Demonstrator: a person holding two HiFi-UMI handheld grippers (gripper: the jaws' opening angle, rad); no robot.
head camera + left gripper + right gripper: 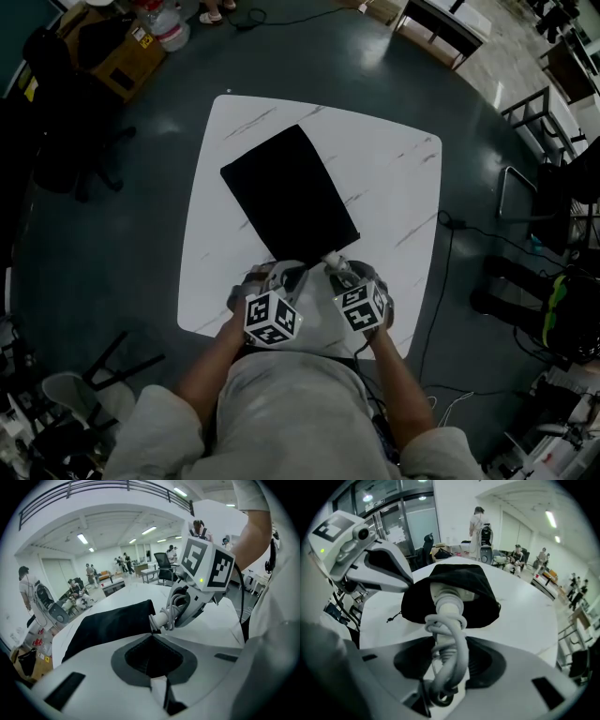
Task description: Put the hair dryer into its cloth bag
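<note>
A black cloth bag (286,192) lies flat on the white table (394,178), its mouth toward me. My left gripper (283,273) is shut on the bag's near edge (140,613) and holds the mouth up. The white hair dryer (449,603) sits in the mouth; only its handle end sticks out. Its coiled grey cord (450,639) trails back between the jaws of my right gripper (447,646). Those jaws stand apart, with a gap showing beside the cord. In the head view the right gripper (343,270) sits just right of the left one, at the bag's mouth.
Both grippers work close to the table's near edge (309,347). Dark floor surrounds the table, with a cardboard box (127,56) at the far left, metal frames (525,187) on the right and a cable (441,281). Several people stand far off in the hall.
</note>
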